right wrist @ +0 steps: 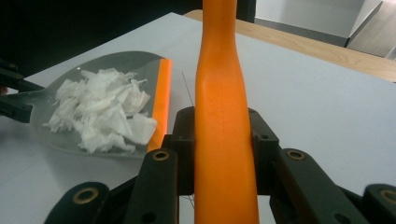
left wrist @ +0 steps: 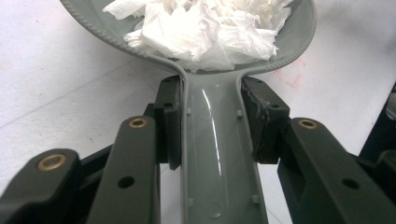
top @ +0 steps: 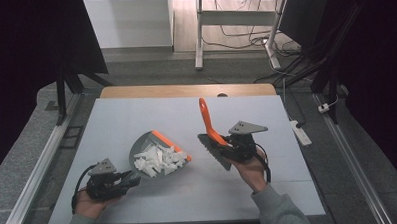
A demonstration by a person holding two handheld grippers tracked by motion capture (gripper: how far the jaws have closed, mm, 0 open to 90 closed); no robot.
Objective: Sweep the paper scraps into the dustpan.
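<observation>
While gripped, glossy grey dustpan (top: 158, 156), crumpled white paper (top: 159, 160), orange-handled brush (top: 210, 131).

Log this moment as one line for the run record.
left tongs: shut on dustpan handle | right tongs: shut on brush handle | paper scraps: piled in dustpan | brush: beside dustpan's orange lip

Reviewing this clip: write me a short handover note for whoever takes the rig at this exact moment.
Left gripper: shut on the grey dustpan's handle.
Right gripper: shut on the brush's orange handle, bristles down by the table.
Dustpan sits mid-table, orange lip toward the brush.
Done: torn white paper scraps are piled in the pan.
Left: probably carrying the pan off to empty it; where to is unclear.
</observation>
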